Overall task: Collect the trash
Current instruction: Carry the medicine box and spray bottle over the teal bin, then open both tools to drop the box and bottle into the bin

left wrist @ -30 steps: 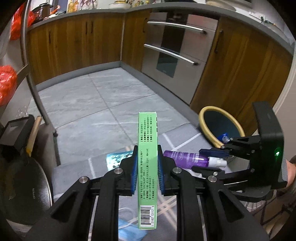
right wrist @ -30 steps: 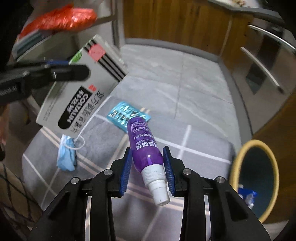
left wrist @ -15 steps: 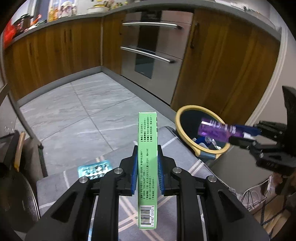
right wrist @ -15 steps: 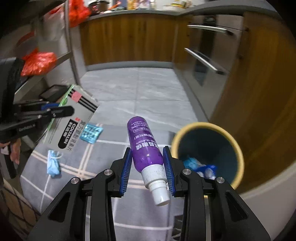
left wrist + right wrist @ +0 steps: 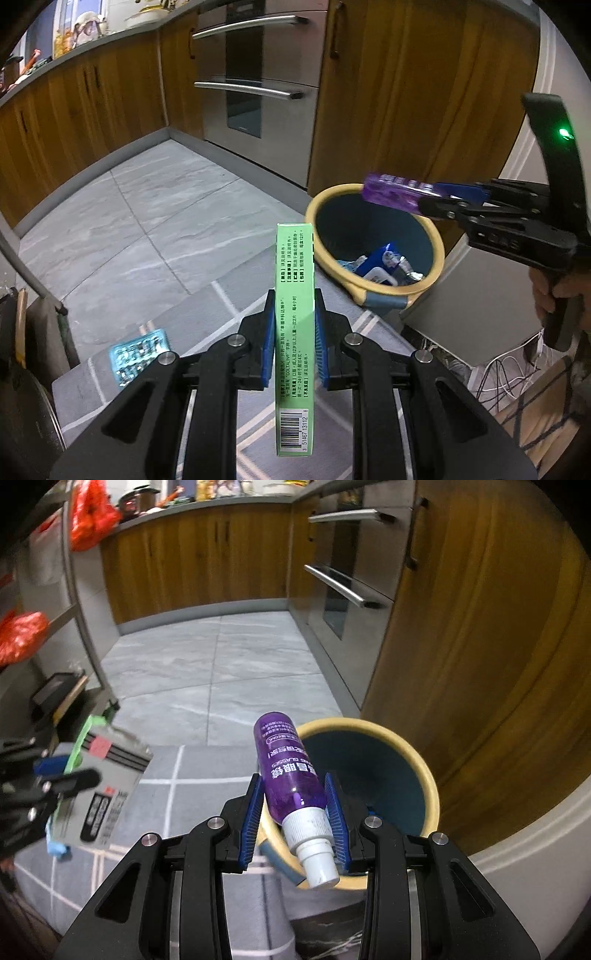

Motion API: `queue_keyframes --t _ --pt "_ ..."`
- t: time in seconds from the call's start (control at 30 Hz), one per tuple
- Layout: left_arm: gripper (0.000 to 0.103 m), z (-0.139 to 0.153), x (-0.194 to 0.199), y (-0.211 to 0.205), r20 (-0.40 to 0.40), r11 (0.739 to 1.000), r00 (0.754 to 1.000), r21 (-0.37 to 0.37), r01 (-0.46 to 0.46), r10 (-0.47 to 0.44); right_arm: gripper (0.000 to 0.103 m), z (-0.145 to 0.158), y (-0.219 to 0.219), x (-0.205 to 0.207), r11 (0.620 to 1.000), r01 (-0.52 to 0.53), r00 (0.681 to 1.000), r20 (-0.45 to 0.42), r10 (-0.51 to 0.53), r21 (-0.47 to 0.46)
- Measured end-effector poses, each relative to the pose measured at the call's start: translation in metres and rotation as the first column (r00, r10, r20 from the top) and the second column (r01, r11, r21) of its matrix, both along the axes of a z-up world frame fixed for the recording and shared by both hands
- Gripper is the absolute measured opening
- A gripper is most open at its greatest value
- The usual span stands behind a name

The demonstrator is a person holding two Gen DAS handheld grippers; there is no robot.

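Right now both hand-held grippers carry trash near the bin. Left hand-held gripper (image 5: 295,343) is clamped on a green box (image 5: 295,317), blue pads pressed on its two wide faces, box standing on edge w/ barcode end toward the camera; it hangs over the grey checked cloth on the tabletop (image 5: 236,306), just short of the bin (image 5: 436,254). Right hand-held gripper (image 5: 295,808) is closed on a purple spray bottle (image 5: 288,771), pads on either side of the body, white nozzle end toward the camera, bottle base pointing fwd & tilted. In the right wrist view the bottle sits over the near-left rim of the bin; in the left wrist view it's over the far rim, so roughly above the opening. Bin is blue w/ a yellow rim, standing beside the tabletop edge next to the wooden cabinet (image 5: 406,92), w/ some blue & white trash already at the bottom. A blister pack (image 5: 138,350) lies on the cloth at the left, blurred. A blue face mask (image 5: 57,847) lies on the cloth too, partly hidden behind the box. A hand (image 5: 557,291) grips the right tool's handle.
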State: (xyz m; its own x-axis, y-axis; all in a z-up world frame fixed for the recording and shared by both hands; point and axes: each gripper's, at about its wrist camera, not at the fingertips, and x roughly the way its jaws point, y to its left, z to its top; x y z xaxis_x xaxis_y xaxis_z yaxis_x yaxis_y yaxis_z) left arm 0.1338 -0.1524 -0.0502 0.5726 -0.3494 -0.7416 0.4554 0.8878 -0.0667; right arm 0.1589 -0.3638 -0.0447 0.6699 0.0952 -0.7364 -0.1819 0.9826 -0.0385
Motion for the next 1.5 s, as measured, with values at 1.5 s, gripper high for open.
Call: queue_keyframes --t 1.5 --pt "0.034 -0.060 0.122 -0.160 -0.149 0.993 0.989 0.111 0.030 -0.013 0.036 -0.094 -0.069 0.051 0.970 0.235 0.901 -0.360 -0.244 -0.067"
